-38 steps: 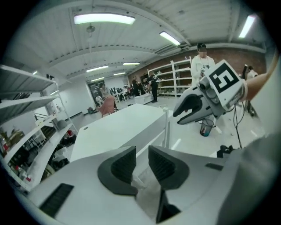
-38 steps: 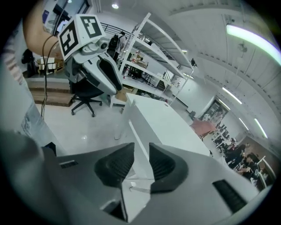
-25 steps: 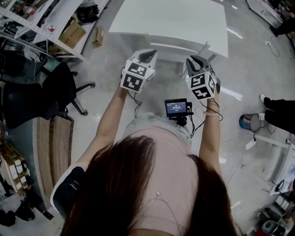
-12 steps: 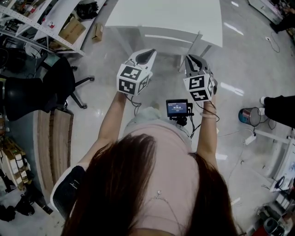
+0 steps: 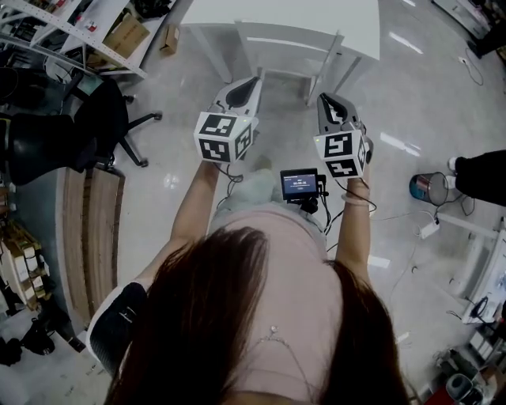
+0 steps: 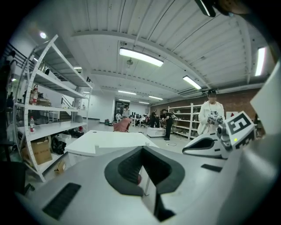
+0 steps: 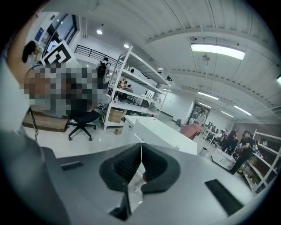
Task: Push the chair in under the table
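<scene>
While the white table [image 5: 316, 16] fills the top of the head view, the white chair [image 5: 294, 49] sits, as far as I can judge, tucked beneath its near edge, so the push looks done. Both my claws hang short of it, touching neither chair nor table. My left gripper [image 5: 247, 85] has its jaws pressed together on nothing. My right gripper [image 5: 328, 101] has just been closing and now meets pad to pad, equally empty, which fits hands with nothing left to shove. At left, a shelf rack [image 5: 79, 41] carries a cardboard box [image 5: 128, 33], contents unseen, with a smaller carton [image 5: 168, 39] on the floor beside it. A round bin [image 5: 428, 188] stands at right, its contents unclear.
</scene>
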`<state>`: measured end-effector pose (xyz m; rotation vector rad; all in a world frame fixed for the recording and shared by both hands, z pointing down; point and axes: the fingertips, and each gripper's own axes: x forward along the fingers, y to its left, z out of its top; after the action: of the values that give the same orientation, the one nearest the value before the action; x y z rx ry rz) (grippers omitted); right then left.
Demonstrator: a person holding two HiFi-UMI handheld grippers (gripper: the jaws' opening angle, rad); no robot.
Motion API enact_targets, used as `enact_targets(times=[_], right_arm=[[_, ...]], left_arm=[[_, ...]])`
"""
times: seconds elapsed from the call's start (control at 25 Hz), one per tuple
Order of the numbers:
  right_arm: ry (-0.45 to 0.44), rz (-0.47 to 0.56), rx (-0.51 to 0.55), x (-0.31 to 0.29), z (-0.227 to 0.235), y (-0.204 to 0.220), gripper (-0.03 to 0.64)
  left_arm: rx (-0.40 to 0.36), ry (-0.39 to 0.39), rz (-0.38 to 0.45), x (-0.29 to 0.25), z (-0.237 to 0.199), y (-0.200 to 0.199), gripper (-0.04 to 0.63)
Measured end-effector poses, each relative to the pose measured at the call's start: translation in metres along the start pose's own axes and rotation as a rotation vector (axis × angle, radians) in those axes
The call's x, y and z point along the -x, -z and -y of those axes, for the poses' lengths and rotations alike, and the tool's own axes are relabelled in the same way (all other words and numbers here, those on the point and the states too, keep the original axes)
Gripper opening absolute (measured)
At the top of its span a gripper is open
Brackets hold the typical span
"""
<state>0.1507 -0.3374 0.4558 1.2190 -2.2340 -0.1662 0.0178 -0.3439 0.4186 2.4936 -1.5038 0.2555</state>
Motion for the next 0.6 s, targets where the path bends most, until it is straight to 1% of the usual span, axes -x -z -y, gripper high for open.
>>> enact_targets(times=[0.16, 0.28, 0.4, 0.6], right_arm=[[-0.022, 0.007, -0.020, 0.023, -0.018, 0.006, 0.023], [-0.031, 0.011, -0.035, 0.035, -0.034, 0.010, 0.023], [-0.037, 0.057, -0.082, 0.047, -0.046, 0.006, 0.022], [-0.035, 0.109, -0.148, 0.071, -0.051, -0.002, 0.023]], left_arm=[[0.001, 0.015, 0.006, 0.027, 0.021, 0.004, 0.008], [-0.004, 0.021, 0.007, 0.047, 0.029, 0.010, 0.008], [0.003, 0.027, 0.003, 0.063, 0.036, 0.014, 0.008], [0.010, 0.046, -0.012, 0.082, 0.054, 0.017, 0.008]])
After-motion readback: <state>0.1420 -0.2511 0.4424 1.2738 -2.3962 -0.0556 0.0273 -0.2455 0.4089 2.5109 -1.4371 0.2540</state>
